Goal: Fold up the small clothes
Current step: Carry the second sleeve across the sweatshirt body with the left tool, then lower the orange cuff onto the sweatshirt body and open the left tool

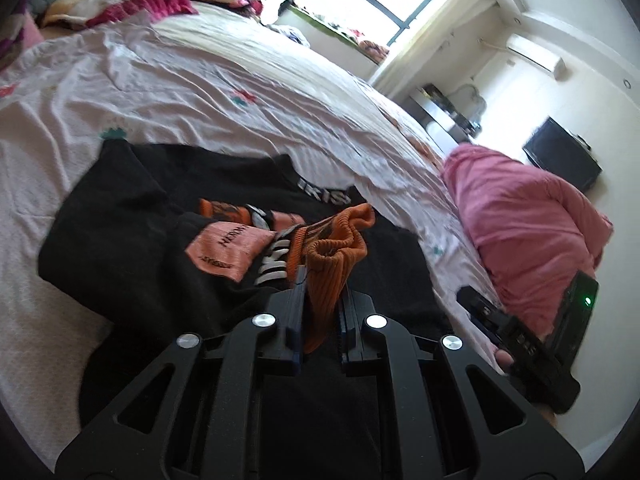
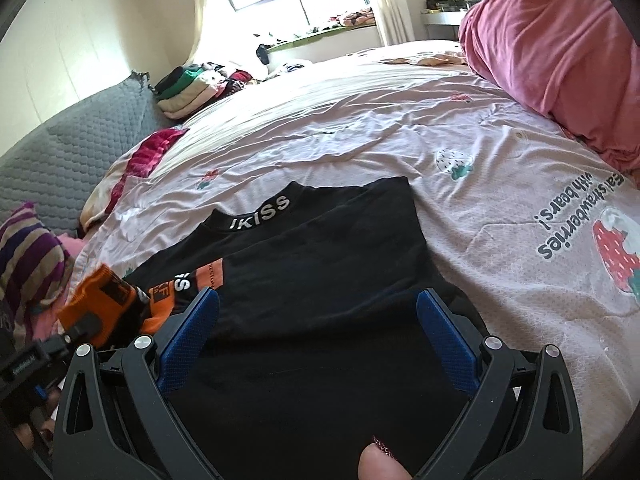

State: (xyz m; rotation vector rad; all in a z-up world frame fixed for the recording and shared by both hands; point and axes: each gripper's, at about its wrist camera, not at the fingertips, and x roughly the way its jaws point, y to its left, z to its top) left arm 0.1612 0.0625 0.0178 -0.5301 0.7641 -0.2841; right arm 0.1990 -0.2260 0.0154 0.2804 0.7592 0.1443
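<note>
Jaws of left gripper are pinching orange ribbed knit cuff of black long-sleeved top; right gripper is hovering wide over it on pink strawberry-print bed sheet.

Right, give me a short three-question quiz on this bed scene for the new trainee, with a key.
1. True or false: the left gripper is shut on the orange ribbed cuff of the black top.
2. How do the right gripper jaws stand?
A. spread wide with nothing pinched between them
B. clamped on the collar
C. clamped on the pink bundle
3. Fill in: the white letters on the top's collar end in "____".

Key
1. True; the cuff is pinched between the blue pads.
2. A; the black top only lies below the open jaws.
3. KISS
</note>
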